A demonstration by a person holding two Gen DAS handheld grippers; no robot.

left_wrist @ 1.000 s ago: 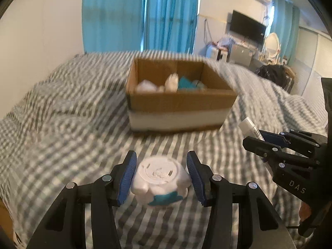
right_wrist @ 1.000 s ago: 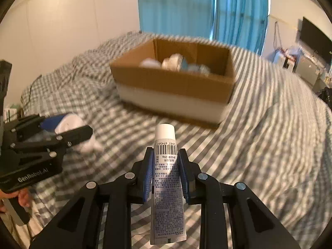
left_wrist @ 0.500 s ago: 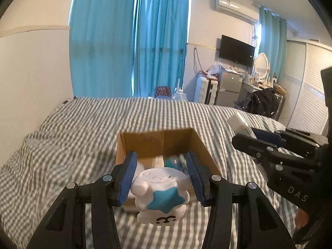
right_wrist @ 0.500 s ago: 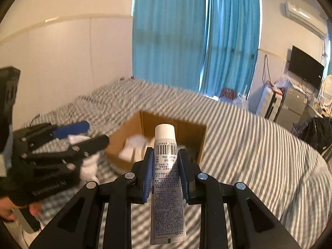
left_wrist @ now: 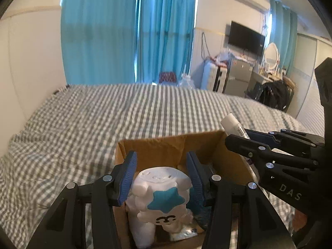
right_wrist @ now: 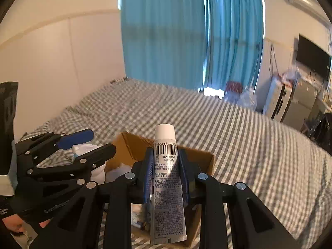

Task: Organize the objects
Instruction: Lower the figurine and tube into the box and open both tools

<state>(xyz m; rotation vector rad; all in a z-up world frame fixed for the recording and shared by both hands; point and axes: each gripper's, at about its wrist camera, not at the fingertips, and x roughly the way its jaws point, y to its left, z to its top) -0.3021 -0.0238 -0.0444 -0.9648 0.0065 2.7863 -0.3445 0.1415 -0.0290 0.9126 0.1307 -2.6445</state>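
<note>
Checked bed [left_wrist: 145, 116], L claw [left_wrist: 161, 172] gripping toy [left_wrist: 164, 195], R claw [right_wrist: 167, 174] w/ tube [right_wrist: 168, 182]

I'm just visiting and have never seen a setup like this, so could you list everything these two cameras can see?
toy figure: 1, white with a teal star, held over the box
tube: 1, white with a barcode and a white cap, held over the box
cardboard box: 1, brown, open, on the bed, items inside
bed cover: 1, grey-and-white check
curtains: teal, behind the bed
television: 1, black, on the wall
left gripper: black with blue pads, shut on the toy figure
right gripper: black with blue pads, shut on the tube
</note>
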